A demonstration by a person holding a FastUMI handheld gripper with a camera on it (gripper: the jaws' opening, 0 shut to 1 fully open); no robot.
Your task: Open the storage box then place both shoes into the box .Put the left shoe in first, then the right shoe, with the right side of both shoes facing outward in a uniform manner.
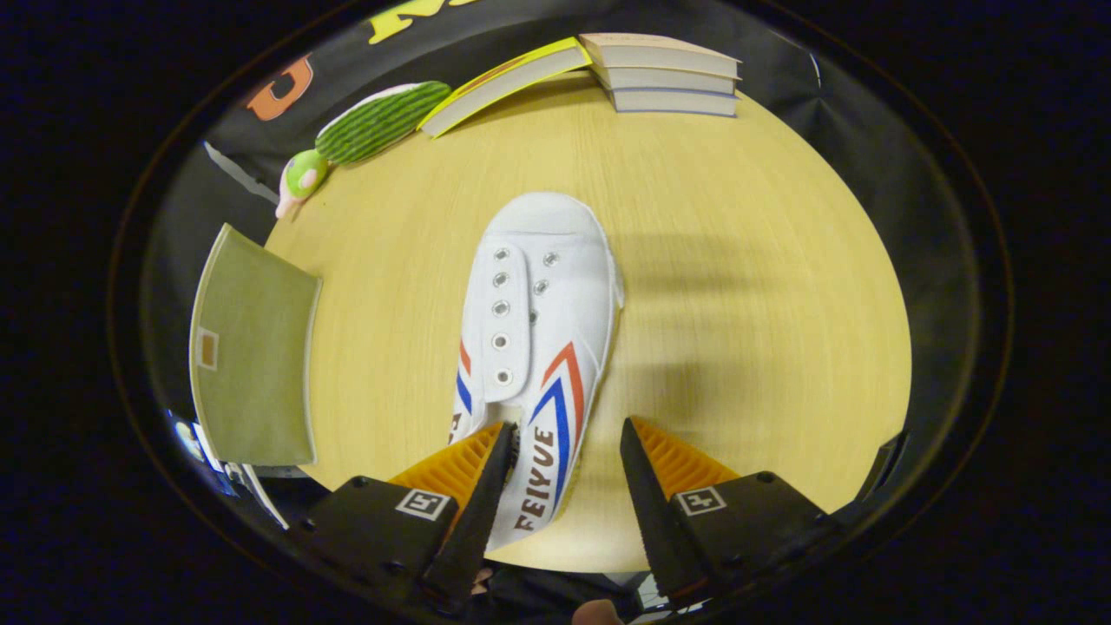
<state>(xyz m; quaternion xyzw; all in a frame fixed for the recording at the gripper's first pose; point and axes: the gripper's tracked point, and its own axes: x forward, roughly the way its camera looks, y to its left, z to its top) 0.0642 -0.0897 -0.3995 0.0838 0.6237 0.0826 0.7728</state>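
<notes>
Shoe: a white canvas sneaker (534,347) with red and blue chevron stripes and no laces lay on the tabletop (738,286), toe pointing away from the tool, heel toward it.
Shoe position: its heel end sat between the 2 fingers, nearer the left one; the toe reached well beyond them toward the middle of the tabletop.
Tool: the tool (564,469) stood with its fingers apart, straddling the heel. The left finger (482,495) lay against or just over the shoe's left side; the right finger (647,503) stood clear of the shoe with bare wood between them. Nothing was clamped.
Storage box: an olive-green fabric box (256,347) with pale edging and a small brown tag sat at the tabletop's left edge, left of the shoe and apart from it; whether it was open I could not tell.
Toy: a green striped plush (369,130) with a small round green and pink head lay at the far left.
Books: 1 yellow-edged book (503,82) leaned on a stack of 3 books (664,74) at the far edge.
</notes>
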